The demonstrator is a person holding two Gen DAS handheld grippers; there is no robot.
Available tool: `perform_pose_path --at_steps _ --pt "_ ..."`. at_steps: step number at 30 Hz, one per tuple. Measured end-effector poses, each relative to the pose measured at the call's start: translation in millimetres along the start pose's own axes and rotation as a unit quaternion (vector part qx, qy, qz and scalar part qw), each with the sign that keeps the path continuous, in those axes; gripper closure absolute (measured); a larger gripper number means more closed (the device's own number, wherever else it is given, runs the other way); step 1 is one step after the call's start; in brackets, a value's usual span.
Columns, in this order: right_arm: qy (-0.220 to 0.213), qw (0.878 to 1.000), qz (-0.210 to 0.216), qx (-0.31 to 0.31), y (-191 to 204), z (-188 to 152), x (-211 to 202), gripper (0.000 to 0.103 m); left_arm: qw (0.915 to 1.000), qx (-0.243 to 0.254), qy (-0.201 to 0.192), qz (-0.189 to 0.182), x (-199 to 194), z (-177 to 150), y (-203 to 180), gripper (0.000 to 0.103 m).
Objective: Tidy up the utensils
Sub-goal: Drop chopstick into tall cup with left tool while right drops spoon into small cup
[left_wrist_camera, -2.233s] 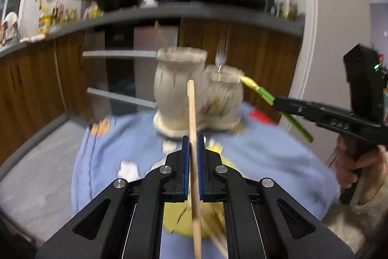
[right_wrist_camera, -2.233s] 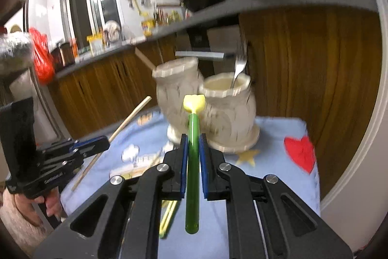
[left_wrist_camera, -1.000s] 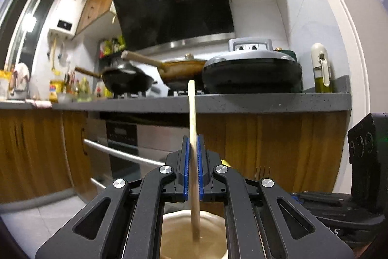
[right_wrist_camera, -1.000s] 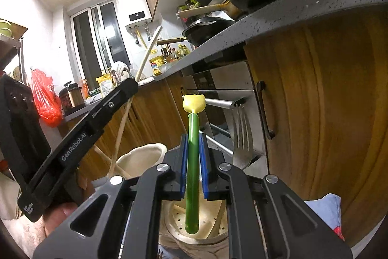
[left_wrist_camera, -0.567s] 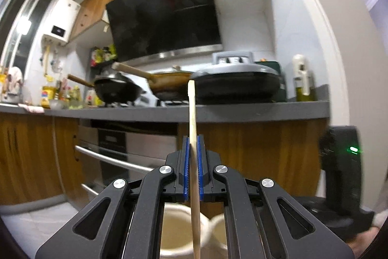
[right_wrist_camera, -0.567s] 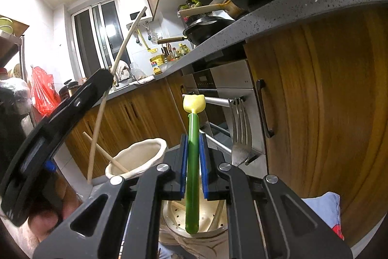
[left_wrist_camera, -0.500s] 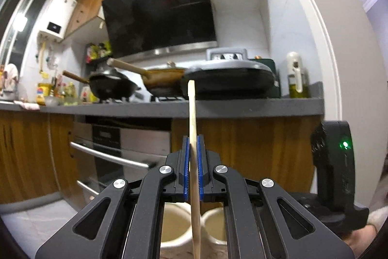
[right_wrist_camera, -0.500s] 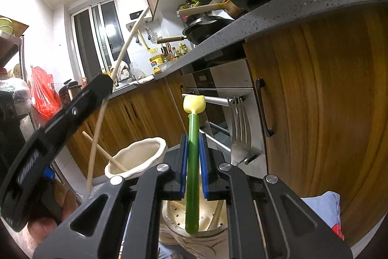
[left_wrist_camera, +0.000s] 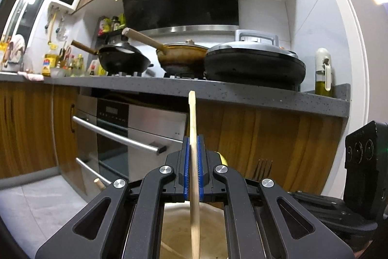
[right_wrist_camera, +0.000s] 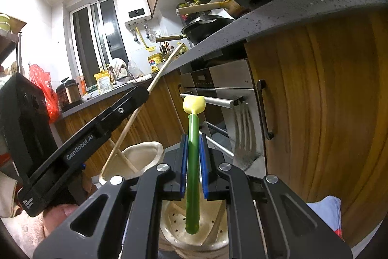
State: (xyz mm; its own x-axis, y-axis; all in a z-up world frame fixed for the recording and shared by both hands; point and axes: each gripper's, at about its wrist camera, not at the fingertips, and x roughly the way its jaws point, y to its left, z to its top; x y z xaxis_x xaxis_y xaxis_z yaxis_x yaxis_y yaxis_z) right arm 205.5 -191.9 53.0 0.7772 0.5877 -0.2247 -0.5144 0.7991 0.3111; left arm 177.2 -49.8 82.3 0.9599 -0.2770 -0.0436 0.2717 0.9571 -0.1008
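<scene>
My left gripper (left_wrist_camera: 192, 157) is shut on a wooden chopstick (left_wrist_camera: 193, 137), held upright with its lower end inside the mouth of the tall cream ceramic holder (left_wrist_camera: 174, 232). In the right wrist view the left gripper (right_wrist_camera: 143, 95) holds that chopstick (right_wrist_camera: 131, 123) slanting down into the tall holder (right_wrist_camera: 143, 152). My right gripper (right_wrist_camera: 193, 154) is shut on a green utensil with a yellow tip (right_wrist_camera: 192, 162), its lower end over the shorter perforated holder (right_wrist_camera: 174, 227). A metal fork (right_wrist_camera: 243, 135) stands in that holder.
A second chopstick (right_wrist_camera: 123, 159) leans in the tall holder. Behind stand wooden cabinets (left_wrist_camera: 278, 149), an oven (left_wrist_camera: 131, 135) and a grey counter (left_wrist_camera: 242, 94) with pans. A blue cloth (right_wrist_camera: 327, 213) covers the table at lower right.
The left gripper has come back down and nearer, and the chopstick's lower end now sits in the tall holder. The right gripper has hardly moved, green utensil still over the short holder.
</scene>
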Motion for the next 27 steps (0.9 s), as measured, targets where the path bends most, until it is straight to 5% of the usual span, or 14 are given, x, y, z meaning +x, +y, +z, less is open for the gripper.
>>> perform_pose_path --at_steps 27 --pt "0.017 1.0 -0.001 0.012 -9.8 -12.2 -5.7 0.094 0.9989 -0.022 0.027 -0.031 -24.5 -13.0 14.6 0.101"
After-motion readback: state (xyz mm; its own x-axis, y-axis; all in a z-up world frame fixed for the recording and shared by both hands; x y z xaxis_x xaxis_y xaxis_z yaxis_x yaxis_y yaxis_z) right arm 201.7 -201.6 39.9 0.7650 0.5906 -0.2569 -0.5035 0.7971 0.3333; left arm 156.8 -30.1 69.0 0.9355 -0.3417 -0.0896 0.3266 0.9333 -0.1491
